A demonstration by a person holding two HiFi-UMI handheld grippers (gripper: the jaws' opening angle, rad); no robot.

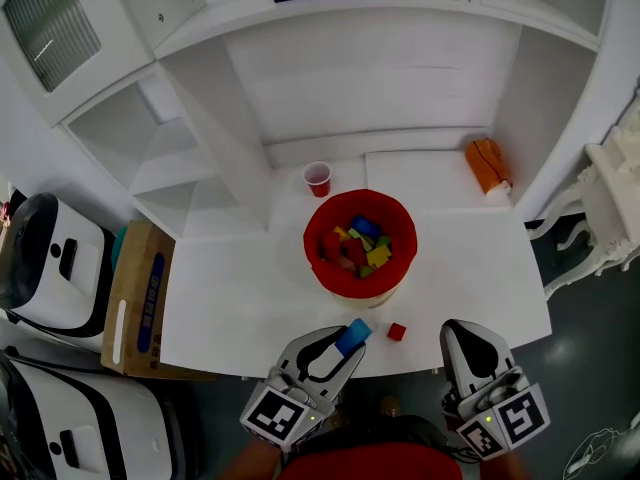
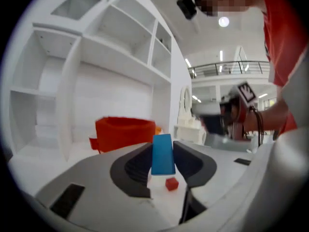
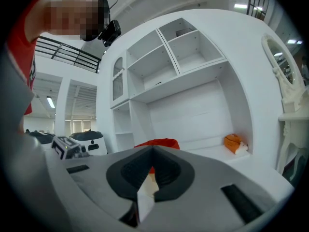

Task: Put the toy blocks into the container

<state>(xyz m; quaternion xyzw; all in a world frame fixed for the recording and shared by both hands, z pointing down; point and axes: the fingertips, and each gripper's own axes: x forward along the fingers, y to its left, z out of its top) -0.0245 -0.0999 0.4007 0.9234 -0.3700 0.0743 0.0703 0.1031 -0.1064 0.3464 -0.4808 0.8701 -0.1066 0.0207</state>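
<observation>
A red fabric container (image 1: 398, 216) stands mid-table with several coloured blocks inside; it also shows in the left gripper view (image 2: 124, 132) and the right gripper view (image 3: 157, 143). At the table's front edge my left gripper (image 1: 343, 349) is shut on a blue block (image 1: 353, 335), which stands upright between the pads (image 2: 162, 154). A small red block (image 1: 397, 332) lies on the table just right of it, seen below the jaws (image 2: 171, 183). My right gripper (image 1: 468, 336) hovers at the front right, shut with nothing in it (image 3: 153, 151).
A red cup (image 1: 318, 178) stands behind the container, and an orange object (image 1: 487, 165) lies at the back right. White shelving encloses the table at the back and left. A cardboard box (image 1: 140, 298) and white machines (image 1: 50, 258) sit on the floor at left.
</observation>
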